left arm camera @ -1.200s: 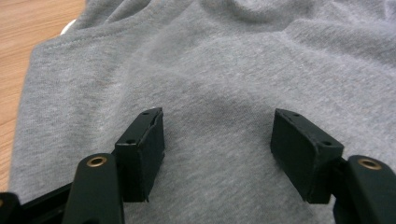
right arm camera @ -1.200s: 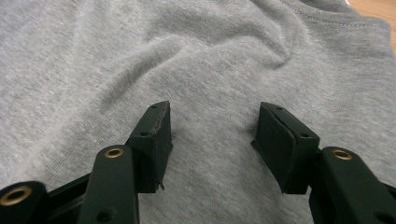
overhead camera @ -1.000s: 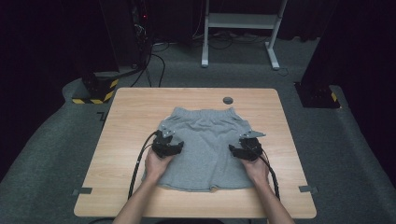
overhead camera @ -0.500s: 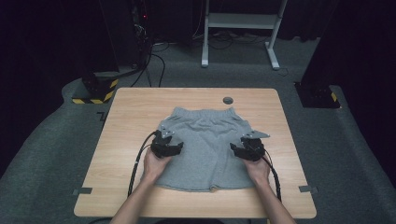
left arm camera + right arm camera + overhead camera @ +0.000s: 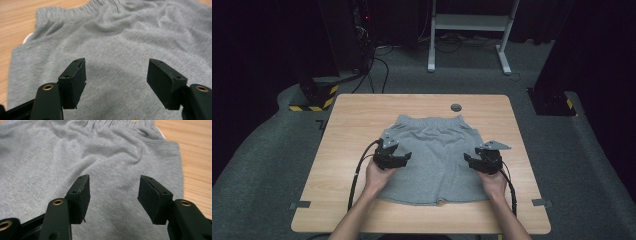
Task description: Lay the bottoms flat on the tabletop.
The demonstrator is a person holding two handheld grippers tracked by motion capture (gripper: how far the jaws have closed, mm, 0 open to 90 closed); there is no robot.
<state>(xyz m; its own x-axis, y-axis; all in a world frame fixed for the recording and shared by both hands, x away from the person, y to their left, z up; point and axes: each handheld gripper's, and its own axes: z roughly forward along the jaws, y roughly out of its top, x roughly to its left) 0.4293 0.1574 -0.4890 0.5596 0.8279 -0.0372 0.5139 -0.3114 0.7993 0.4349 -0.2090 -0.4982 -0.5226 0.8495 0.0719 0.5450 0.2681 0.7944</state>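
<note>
We hover our left gripper (image 5: 393,156) and right gripper (image 5: 482,161) over the grey shorts (image 5: 437,150) — both jaws wide, gripping nothing — spread flat mid-table (image 5: 347,130), likely ready for folding.

Grey shorts (image 5: 437,150) on a light wood-grain table (image 5: 347,120) — black hand-held grippers.

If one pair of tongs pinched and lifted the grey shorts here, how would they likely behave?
The grey shorts would probably droop limply: the fabric already lies in soft wrinkles below the elastic waistband. They look light, so a small pinch should hold. Pushed along the wooden table, they would likely bunch rather than slide whole.
</note>
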